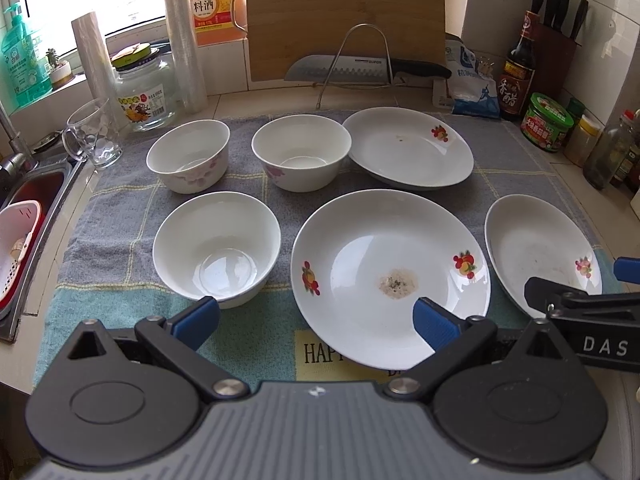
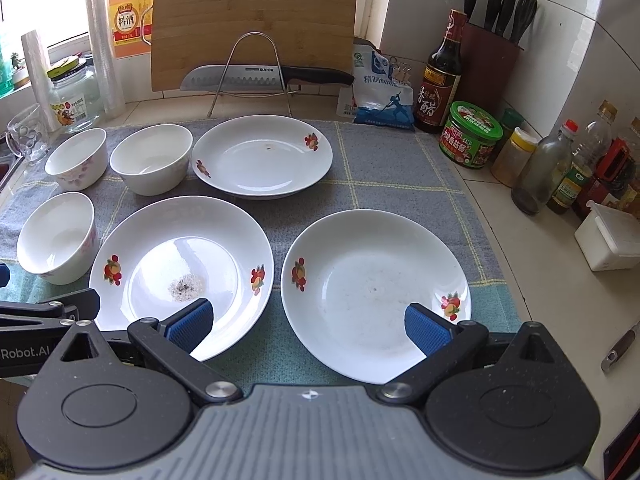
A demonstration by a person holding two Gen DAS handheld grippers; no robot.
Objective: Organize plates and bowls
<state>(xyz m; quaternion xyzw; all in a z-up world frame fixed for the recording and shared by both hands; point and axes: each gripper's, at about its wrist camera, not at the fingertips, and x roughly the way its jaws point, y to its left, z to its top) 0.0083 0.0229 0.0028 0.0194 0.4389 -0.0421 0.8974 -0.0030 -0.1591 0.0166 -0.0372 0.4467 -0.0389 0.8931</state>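
Note:
Three white bowls and three white fruit-print plates sit on a grey-blue checked towel (image 1: 256,196). In the left wrist view, two bowls stand at the back (image 1: 188,156) (image 1: 301,152), one nearer (image 1: 216,248). A crumb-soiled plate (image 1: 390,276) lies in the middle, another at the back (image 1: 408,146), a third at the right (image 1: 540,252). My left gripper (image 1: 316,320) is open and empty above the towel's near edge. My right gripper (image 2: 310,324) is open and empty, hovering between the soiled plate (image 2: 180,268) and the right plate (image 2: 376,288).
A cutting board (image 2: 256,20), a knife on a wire rack (image 2: 248,76), bottles and jars (image 2: 476,136) and a knife block (image 2: 492,40) line the back and right. A glass mug (image 1: 94,136), a jar (image 1: 144,92) and a sink with a red-and-white basket (image 1: 20,248) are at the left.

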